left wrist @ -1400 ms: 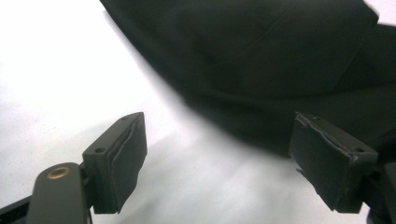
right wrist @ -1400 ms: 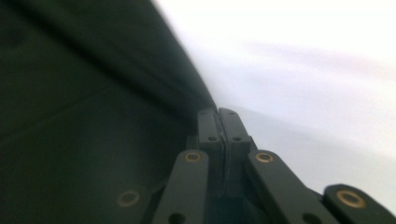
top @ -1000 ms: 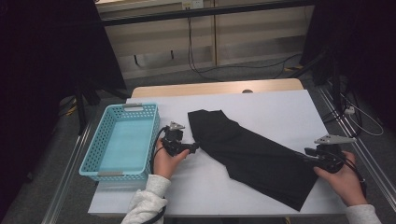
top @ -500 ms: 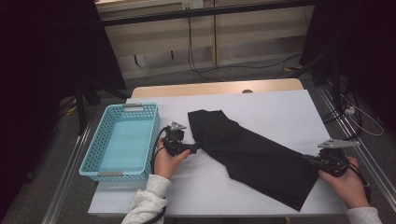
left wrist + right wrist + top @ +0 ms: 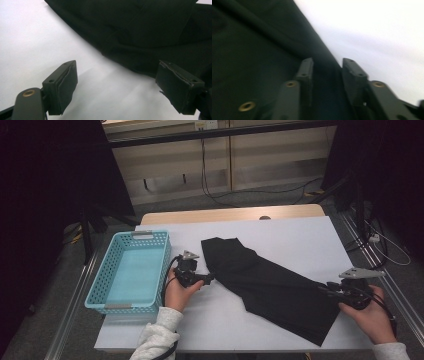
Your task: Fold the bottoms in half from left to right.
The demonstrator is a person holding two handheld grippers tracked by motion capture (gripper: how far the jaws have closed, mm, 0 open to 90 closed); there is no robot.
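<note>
A white surface [image 5: 280,240] stood in a dim room, and a black garment [image 5: 270,285] lay spread slantwise across it. The left claw [image 5: 116,85] sat at the garment's near-left edge, jaws wide apart over bare white. The right claw [image 5: 327,75] had just been opening over the far right edge, cloth between its parted jaws. A turquoise basket [image 5: 97,290] stood left.

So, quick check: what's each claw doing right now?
Left claw: open, nothing held, just short of the black garment.
Right claw: jaws just reopened partway, apart over the garment's edge, no clear grip.
</note>
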